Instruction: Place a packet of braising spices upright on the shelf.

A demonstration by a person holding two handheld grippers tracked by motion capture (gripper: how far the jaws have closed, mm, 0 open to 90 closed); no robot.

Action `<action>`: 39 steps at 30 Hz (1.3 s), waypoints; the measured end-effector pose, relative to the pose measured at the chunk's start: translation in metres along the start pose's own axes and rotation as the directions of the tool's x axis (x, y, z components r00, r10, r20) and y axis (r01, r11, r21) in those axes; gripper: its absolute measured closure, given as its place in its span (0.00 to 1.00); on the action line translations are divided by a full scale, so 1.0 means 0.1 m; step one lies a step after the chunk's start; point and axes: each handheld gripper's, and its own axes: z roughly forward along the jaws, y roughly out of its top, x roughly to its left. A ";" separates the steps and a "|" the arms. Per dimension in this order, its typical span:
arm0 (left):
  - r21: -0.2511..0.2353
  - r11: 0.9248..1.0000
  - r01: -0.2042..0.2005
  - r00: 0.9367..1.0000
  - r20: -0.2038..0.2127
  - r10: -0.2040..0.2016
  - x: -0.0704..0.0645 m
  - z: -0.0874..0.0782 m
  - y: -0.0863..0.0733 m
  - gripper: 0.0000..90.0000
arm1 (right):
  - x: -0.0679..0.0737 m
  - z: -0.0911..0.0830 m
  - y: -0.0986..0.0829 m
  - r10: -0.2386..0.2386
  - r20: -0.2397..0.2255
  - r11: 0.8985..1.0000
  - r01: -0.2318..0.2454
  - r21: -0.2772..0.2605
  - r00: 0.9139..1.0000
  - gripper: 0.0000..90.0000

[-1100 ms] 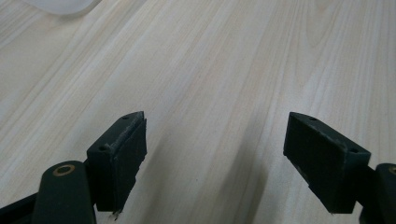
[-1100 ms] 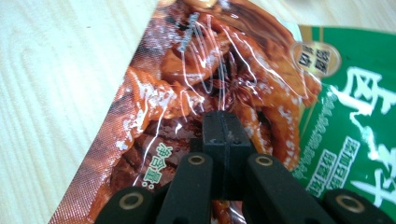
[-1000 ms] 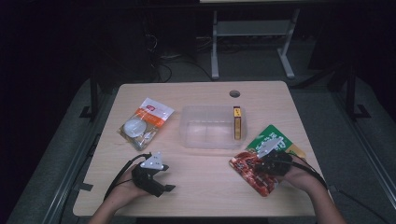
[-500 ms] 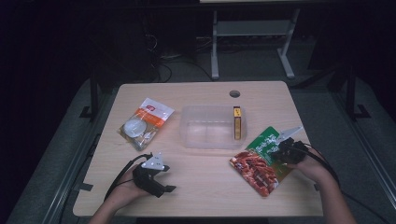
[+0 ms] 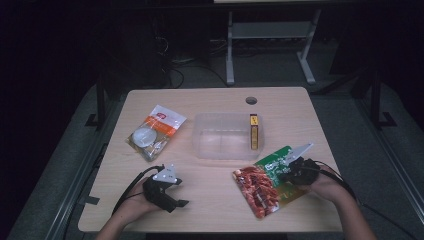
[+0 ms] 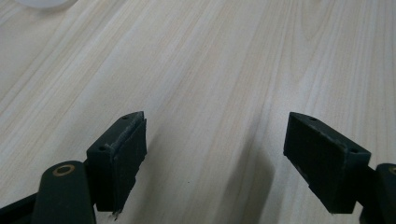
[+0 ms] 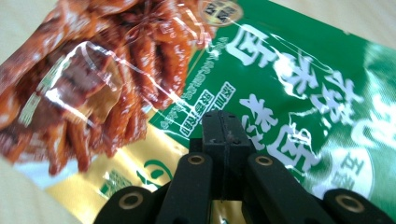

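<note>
Right hand-held gripper (image 5: 292, 172) — over snack bag (image 5: 265, 182).

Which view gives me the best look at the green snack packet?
The right gripper view: the snack packet shows close up, print and clear window sharp, behind the shut right hand-held gripper. The high view shows the whole packet small on the table. The left gripper view shows bare tabletop.

We see a dark room with light falling only on the table (image 5: 210, 102). The snack bag (image 7: 289, 84) shines with white glare and looks blurry. Soft shadows lie under the left gripper (image 6: 215, 163).
</note>
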 end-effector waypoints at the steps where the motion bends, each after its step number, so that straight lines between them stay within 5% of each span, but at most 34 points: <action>1: -0.001 1.000 0.002 1.000 0.000 -0.002 0.00 0.00 0.00 0.23 | 0.07 0.03 0.05 -0.024 -0.017 1.000 0.024 0.002 1.000 1.00; 10: -0.012 1.000 -0.005 1.000 0.005 0.005 -0.01 -0.01 0.01 0.23 | 0.38 0.20 0.25 -0.146 -0.083 0.989 0.145 -0.020 0.986 1.00; 19: -0.060 0.998 -0.035 0.999 0.005 0.036 -0.03 -0.03 0.04 0.20 | 0.70 0.43 0.59 -0.275 -0.108 0.961 0.271 -0.052 0.955 1.00; 28: -0.078 0.996 -0.035 0.999 0.004 0.036 -0.05 -0.04 0.05 0.20 | 0.85 0.60 0.82 -0.331 -0.125 0.943 0.323 -0.081 0.935 1.00; 32: -0.076 0.997 -0.035 0.999 0.005 0.036 -0.05 -0.05 0.07 0.19 | 0.87 0.60 0.83 -0.336 -0.118 0.941 0.327 -0.087 0.935 1.00; 35: -0.086 0.996 -0.029 1.000 0.006 0.030 -0.05 -0.06 0.07 0.19 | 0.86 0.57 0.81 -0.321 -0.100 0.945 0.311 -0.105 0.942 0.99; 38: -0.091 0.996 -0.023 1.000 0.006 0.024 -0.04 -0.06 0.07 0.19 | 0.84 0.50 0.81 -0.300 -0.103 0.948 0.284 -0.144 0.949 0.91; 39: -0.092 0.996 -0.019 1.000 0.011 0.020 -0.04 -0.06 0.07 0.19 | 0.84 0.44 0.80 -0.289 -0.094 0.949 0.272 -0.157 0.953 0.81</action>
